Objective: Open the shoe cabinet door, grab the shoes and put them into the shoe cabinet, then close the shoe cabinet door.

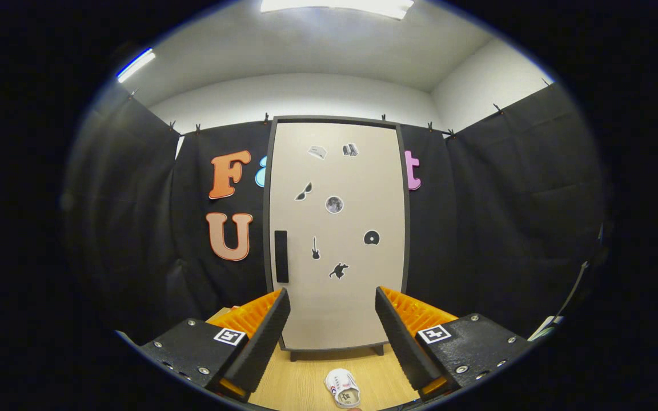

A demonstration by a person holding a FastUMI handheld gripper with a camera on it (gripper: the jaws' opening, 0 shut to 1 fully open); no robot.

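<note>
The dark vertical handle (281, 256) sits on the left edge of the tall beige, dark-framed shoe cabinet door (337, 274), which is shut. Opening looks like the step in hand. The gripper (333, 328) is spread and empty; a small white shoe (342, 387) lies on the wooden floor (300, 379) between its fingers. Next: reach the handle.

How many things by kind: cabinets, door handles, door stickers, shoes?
Shoe cabinet: 1, door shut
Door handle: 1
Door stickers: 7
Shoe: 1, on the floor between the open gripper's fingers
Total: 10
</note>
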